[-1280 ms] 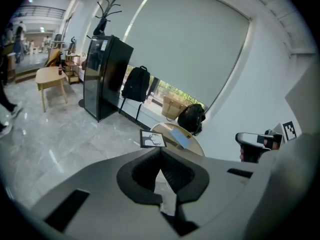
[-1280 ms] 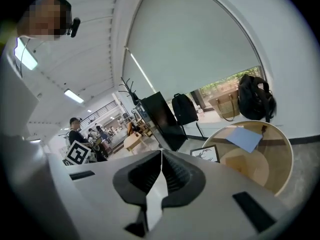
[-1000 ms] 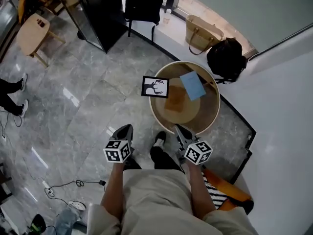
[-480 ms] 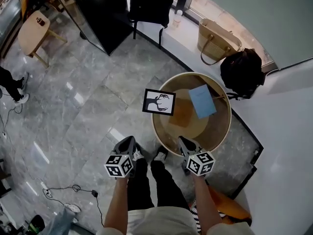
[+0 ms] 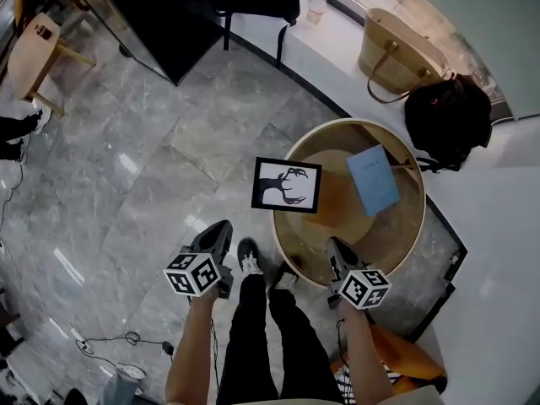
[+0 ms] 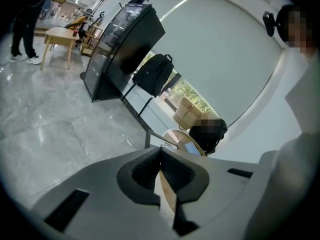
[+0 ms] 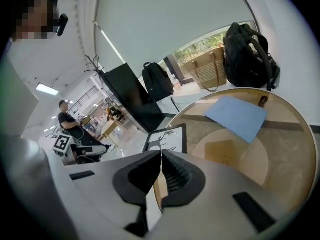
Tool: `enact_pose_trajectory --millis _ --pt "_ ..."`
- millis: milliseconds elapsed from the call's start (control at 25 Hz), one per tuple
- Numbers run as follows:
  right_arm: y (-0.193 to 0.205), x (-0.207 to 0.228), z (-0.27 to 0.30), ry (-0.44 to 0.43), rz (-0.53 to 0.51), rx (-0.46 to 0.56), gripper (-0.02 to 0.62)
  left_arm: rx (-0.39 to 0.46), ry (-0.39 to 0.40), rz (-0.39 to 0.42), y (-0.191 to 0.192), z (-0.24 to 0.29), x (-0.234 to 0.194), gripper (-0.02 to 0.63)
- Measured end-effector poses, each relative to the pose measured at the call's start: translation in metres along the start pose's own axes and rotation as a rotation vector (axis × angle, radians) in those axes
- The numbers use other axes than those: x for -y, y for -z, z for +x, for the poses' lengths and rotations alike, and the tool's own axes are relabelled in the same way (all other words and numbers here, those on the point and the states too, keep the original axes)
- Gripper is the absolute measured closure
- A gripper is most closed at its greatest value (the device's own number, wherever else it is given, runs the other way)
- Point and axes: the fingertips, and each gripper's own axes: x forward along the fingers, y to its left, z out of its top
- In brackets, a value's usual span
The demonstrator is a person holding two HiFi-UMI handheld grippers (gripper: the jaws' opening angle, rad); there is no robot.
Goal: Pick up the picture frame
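The picture frame (image 5: 287,185), black-edged with a dark antler print on white, lies flat on the left rim of the round wooden table (image 5: 413,226); it also shows in the right gripper view (image 7: 167,140). My left gripper (image 5: 221,228) hangs over the floor, below and left of the frame, shut and empty (image 6: 161,151). My right gripper (image 5: 338,248) is at the table's near rim, below and right of the frame, with its jaws closed together on nothing (image 7: 161,155). Neither touches the frame.
A blue booklet (image 5: 374,180) lies on the table. Beyond it stand a wicker bag (image 5: 401,53) and a black backpack (image 5: 447,116). A black cabinet (image 5: 160,15) and a small wooden table (image 5: 34,49) stand far left. A cable (image 5: 126,340) lies on the floor.
Both grippers have dropped lower and spread apart, the left one out over the floor. The table and frame now look larger and closer. Both grippers stay shut.
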Motion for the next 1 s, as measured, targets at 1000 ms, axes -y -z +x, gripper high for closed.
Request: enact_pose_trajectory --millis 1000 --pt "-0.014 -0.018 0.161 -0.026 -0.147 -0.072 0.561 -0.119 0.255 -0.21 0.003 0.159 -0.065 0.539"
